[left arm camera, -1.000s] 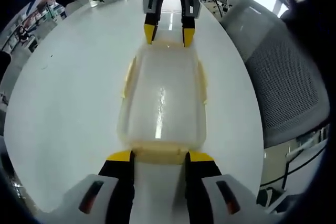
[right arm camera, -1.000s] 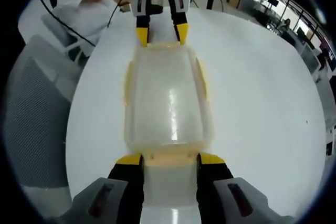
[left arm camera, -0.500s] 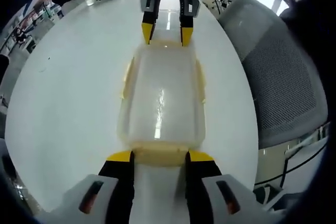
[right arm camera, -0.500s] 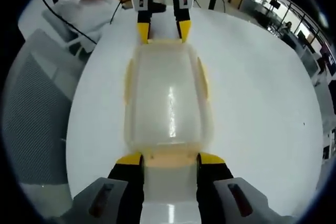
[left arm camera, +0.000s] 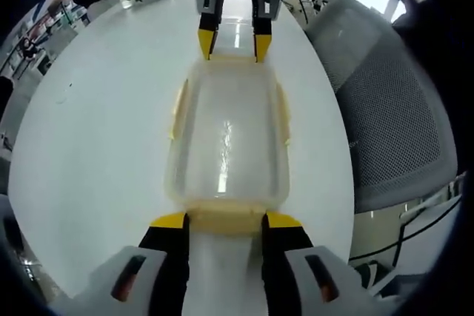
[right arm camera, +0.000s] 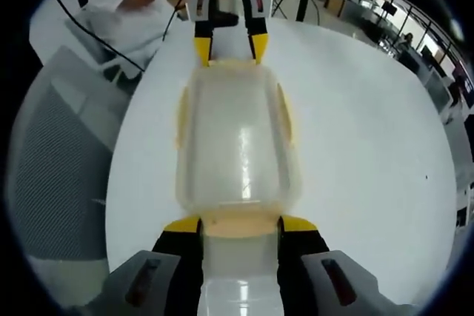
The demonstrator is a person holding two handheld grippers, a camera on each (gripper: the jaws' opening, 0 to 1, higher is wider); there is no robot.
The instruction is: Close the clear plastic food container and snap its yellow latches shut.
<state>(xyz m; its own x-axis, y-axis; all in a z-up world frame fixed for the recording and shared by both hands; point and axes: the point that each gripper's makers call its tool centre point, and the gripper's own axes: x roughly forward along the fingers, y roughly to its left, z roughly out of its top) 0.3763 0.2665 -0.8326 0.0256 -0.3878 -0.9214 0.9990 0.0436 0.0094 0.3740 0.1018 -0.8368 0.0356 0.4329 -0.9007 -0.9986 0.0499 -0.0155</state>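
Though the lid already sits flat on the container (left arm camera: pixel 226 138), the job looks only partly done — the closing seems finished, the latching is what remains. The container lies on the white desk (left arm camera: pixel 89 138), running up the middle of both views, with one tool at each short end. In the left gripper view the left tool (left arm camera: pixel 222 221) rises from the bottom centre, its yellow-tipped jaws parted and standing to either side of the near end latch (left arm camera: pixel 222 217), touching or just beside it; whether they press it I cannot tell. At the top centre of that view the right tool (left arm camera: pixel 231 38) meets the far end in the same way, jaws spread. The right gripper view mirrors this: the right tool (right arm camera: pixel 240 223) at the bottom centre, jaws apart around its own end latch (right arm camera: pixel 241 221), and the left tool (right arm camera: pixel 230 44) at the top. Neither tool is clamped on anything. The two side latches (left arm camera: pixel 178 109) along the long edges appear to flare outward from the walls, so I judge them not yet snapped; the end latches look folded close to the rim, but whether they have clicked home is not clear. A mesh chair (left arm camera: pixel 385 109) stands at the right of the left gripper view.
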